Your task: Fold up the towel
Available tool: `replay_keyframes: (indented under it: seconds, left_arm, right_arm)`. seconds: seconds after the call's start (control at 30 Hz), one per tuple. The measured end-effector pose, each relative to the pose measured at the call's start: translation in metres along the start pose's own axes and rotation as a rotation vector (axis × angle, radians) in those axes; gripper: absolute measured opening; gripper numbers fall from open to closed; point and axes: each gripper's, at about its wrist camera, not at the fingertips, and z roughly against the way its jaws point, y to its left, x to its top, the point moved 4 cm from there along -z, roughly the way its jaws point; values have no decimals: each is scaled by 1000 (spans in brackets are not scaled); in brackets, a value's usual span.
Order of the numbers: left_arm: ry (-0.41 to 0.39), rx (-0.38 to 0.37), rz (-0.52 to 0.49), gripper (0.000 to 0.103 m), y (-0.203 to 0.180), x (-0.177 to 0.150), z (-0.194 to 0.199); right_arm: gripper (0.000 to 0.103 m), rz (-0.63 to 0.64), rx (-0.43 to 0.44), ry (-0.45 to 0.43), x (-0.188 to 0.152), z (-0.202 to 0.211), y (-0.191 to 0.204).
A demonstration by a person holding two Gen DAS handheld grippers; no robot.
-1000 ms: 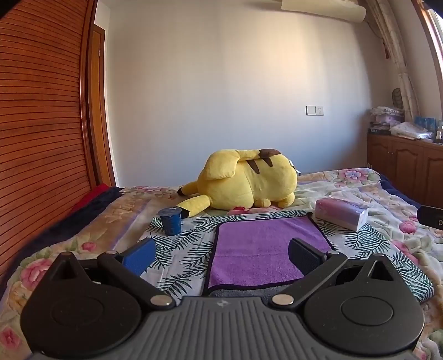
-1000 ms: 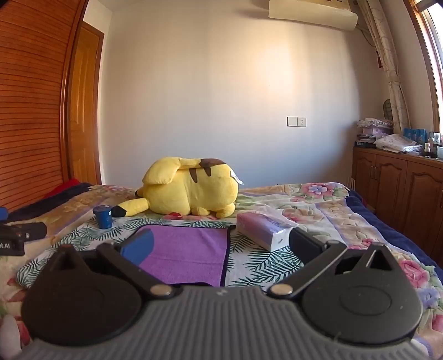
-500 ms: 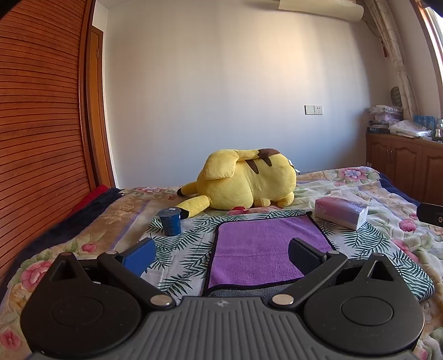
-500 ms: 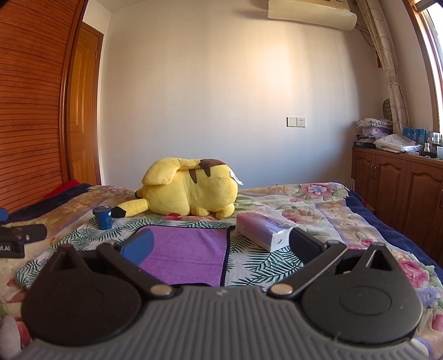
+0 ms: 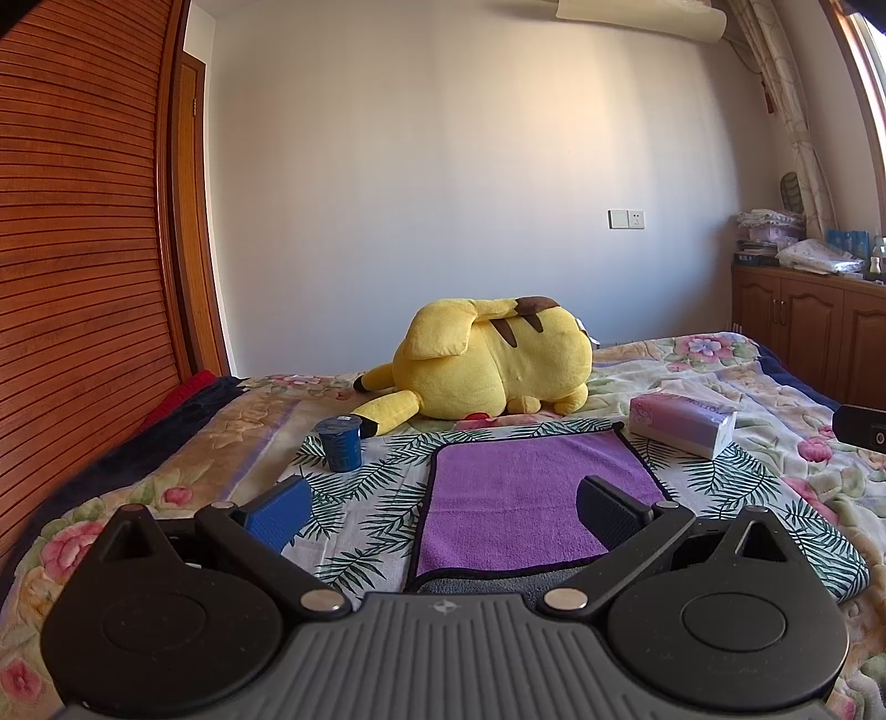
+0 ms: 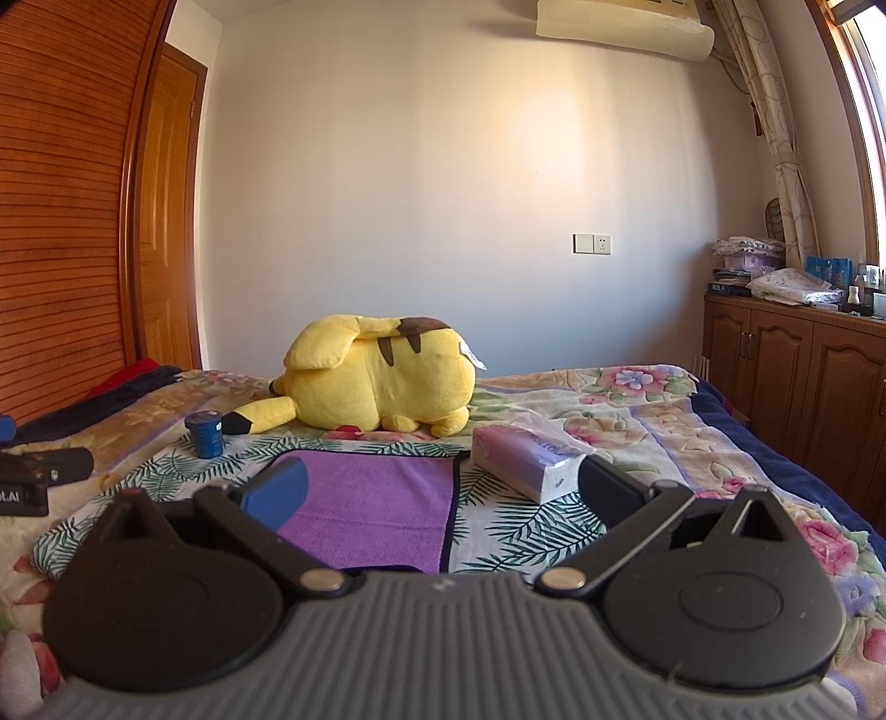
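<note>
Left gripper point(image 5: 443, 515): ribbed grey body, two black round discs, silver pivot screws, one blue finger pad, one black. Right gripper point(image 6: 440, 493) looks the same.

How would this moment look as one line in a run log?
towel: flat, unfolded | left gripper: open, empty | right gripper: open, empty | stage: pre-grasp

1. My setting: a home bedroom.
2. Evidence: bed point(image 5: 775, 387) with floral quilt; yellow plush toy point(image 5: 487, 360) near its far edge.
3. Wooden door point(image 6: 166, 221), wall air conditioner point(image 6: 623, 27), curtain point(image 6: 775, 138), wood cabinets point(image 6: 803, 376) along my right.
</note>
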Motion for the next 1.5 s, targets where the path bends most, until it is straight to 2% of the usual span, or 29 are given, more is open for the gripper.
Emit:
replay_keyframes:
  seconds: [1.5]
  left_arm:
    - [12, -8, -12, 103, -5, -6, 4]
  right_arm:
    - [103, 6, 2, 14, -4, -5, -2]
